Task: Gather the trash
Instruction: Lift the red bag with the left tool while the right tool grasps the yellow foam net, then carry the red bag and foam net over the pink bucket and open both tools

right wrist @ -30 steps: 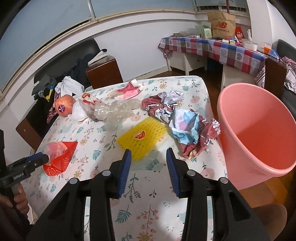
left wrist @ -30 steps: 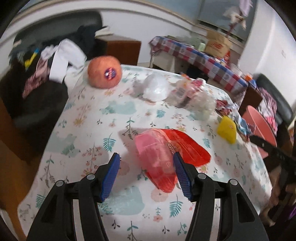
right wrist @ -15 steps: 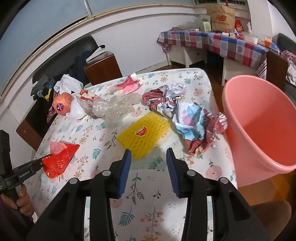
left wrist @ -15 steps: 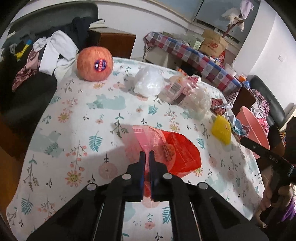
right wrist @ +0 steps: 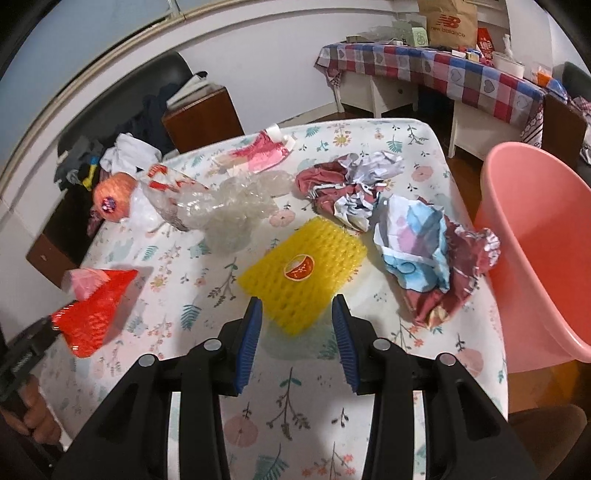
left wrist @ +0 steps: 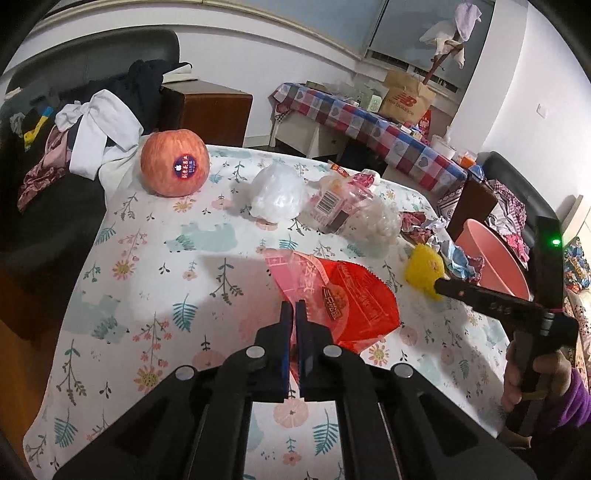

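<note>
Right tongs (right wrist: 297, 325) stand parted before the yellow foam net (right wrist: 306, 267); pink bin (right wrist: 543, 251) at right.

Lived-in home: floral-clothed table (right wrist: 424, 155), clothes-heaped sofa (left wrist: 55, 122) (checked side table (left wrist: 369, 122) behind)

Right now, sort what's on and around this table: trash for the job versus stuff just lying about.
Job:
red wrapper, pinched in left gripper
yellow net
crumpled paper
clear plastic
white bag
pink bin
right gripper, open

Lying about:
apple
clothes
paper bag
</note>
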A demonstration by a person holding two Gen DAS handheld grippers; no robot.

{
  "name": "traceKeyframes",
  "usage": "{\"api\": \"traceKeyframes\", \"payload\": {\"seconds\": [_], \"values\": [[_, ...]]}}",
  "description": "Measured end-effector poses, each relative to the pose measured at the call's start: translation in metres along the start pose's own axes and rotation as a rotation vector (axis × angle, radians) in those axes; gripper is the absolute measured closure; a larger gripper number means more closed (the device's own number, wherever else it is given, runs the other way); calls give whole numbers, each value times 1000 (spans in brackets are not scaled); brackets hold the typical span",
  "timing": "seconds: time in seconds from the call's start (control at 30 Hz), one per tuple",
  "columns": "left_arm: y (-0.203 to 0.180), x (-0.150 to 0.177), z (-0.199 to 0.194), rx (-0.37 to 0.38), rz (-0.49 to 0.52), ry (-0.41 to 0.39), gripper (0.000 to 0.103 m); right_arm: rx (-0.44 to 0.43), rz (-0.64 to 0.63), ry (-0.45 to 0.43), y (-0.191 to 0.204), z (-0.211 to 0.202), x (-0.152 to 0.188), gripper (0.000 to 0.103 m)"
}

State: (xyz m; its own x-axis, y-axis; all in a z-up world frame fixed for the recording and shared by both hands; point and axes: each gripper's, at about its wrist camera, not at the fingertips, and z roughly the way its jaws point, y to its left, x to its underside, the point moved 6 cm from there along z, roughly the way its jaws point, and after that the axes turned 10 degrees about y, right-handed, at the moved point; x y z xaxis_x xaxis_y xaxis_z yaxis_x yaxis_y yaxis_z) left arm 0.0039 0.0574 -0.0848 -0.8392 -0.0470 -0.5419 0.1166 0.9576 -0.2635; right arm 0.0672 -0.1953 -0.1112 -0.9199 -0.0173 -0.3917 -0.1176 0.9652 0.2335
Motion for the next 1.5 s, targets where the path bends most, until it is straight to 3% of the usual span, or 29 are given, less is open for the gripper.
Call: {"api": "traceKeyframes", "payload": {"seconds": [0.1,0.13,0.27,0.6,0.8,1.13,1.5], "values": [[2,-1,-2,2,-4,-6,101,-7,21,1,-3,0,-1,65],[1,-1,-2,1,-4,-8,101,-8,22,2,-4,0,-1,79],[0,-3,-4,-2,2,-12,101,-16,12,-5,-5,-4,2,94],[-23,-19,-14,10,44,-62,101,-49,-66,-132,3,-49,6,94],[-49,-28,-16,36,71,-92,101,-15,-55,-216,-10,-78,5,94],[-115,-47,-10,107,148,-125,101,82,18,-310,-57,-115,9,94],[-203,-60,13,205,251,-117,101,166,149,-351,-120,-137,22,94]]}}
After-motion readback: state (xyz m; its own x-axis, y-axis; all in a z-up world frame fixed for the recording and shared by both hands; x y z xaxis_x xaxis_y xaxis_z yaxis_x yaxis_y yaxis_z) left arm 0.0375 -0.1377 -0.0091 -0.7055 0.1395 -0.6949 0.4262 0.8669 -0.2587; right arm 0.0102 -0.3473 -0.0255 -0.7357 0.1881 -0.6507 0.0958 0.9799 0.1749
